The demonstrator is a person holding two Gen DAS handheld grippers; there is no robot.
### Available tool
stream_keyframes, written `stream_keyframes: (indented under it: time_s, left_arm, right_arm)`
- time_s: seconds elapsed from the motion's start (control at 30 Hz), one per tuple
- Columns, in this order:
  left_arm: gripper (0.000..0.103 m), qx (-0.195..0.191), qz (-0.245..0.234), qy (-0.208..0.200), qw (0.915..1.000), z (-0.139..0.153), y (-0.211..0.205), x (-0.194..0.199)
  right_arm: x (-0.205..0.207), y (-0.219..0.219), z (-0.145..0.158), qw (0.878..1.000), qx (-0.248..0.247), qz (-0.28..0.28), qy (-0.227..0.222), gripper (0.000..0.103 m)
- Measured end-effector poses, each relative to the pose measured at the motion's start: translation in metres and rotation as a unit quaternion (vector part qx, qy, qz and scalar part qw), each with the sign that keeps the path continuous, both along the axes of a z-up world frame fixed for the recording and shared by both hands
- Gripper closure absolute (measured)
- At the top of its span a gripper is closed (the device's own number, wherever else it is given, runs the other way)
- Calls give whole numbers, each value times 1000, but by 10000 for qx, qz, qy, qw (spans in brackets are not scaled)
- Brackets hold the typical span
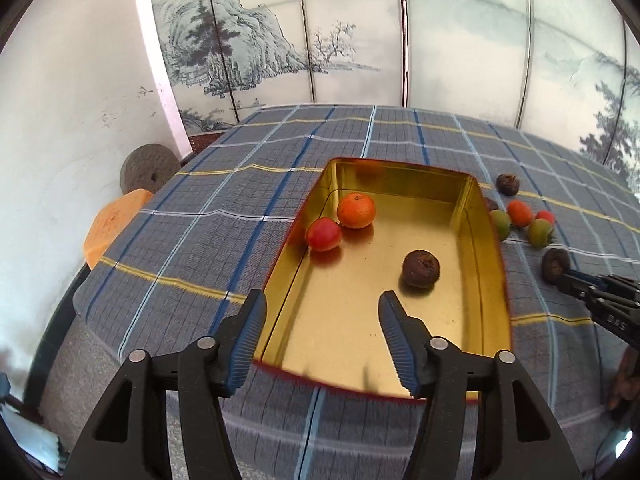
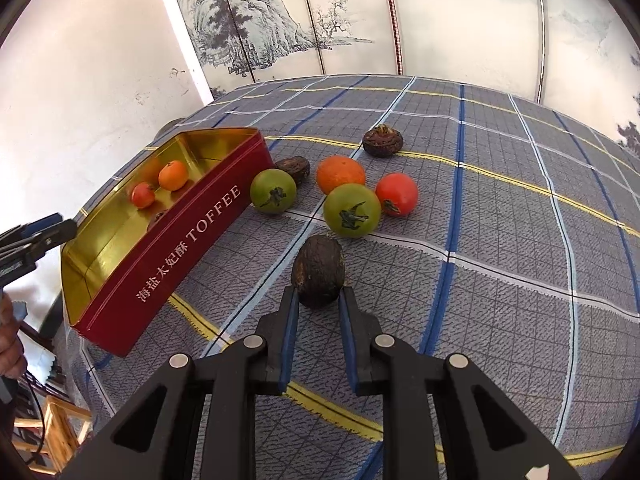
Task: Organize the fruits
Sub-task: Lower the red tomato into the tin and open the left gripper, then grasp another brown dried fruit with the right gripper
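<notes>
A red toffee tin [image 1: 404, 196] with a gold inside lies on the plaid cloth; it also shows in the right wrist view [image 2: 192, 248]. In it are an orange [image 1: 356, 210], a red tomato [image 1: 323, 234] and a brown fruit [image 1: 421, 269]. My left gripper [image 1: 322, 304] is open above the tin's near end, holding nothing. My right gripper [image 2: 319, 295] is shut on a dark brown fruit [image 2: 318, 270] low over the cloth, right of the tin. Beyond it lie two green tomatoes [image 2: 352, 209], [image 2: 273, 191], an orange [image 2: 340, 174], a red tomato [image 2: 396, 194] and two brown fruits [image 2: 382, 141], [image 2: 293, 169].
A painted folding screen [image 2: 360, 20] stands behind the table. A white wall [image 1: 72, 120] is at the left, with an orange stool [image 1: 116, 220] and a round grey disc [image 1: 149, 168] beside the table. A wooden stool [image 2: 52, 436] is below left.
</notes>
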State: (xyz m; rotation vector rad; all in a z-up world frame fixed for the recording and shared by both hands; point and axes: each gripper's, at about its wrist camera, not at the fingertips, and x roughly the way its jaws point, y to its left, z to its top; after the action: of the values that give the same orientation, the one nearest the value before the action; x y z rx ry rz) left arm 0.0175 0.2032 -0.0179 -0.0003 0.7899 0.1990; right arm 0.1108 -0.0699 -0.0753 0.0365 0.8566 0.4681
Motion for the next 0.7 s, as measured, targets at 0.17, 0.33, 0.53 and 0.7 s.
stream_keyframes:
  time_s: [0.17,0.33,0.53,0.7]
  left_arm:
    - [36,-51,-4,-141,9999,7,2,-21]
    - [35,-179,-15,-119,9998,7,6,-28]
    - [35,-272,-71,-59,9996,4,6,-31]
    - [35,-200,-170,-62,9996,5,-2,-32]
  right_arm:
    - [-6,4,8,10000,96,15,-13,88]
    - [-6,12,10,9999,-147,-13,-34,86]
    - [0,8,15,9997,-105,-226,-84,41]
    - [15,15,8,9990,-347,-254,97,45]
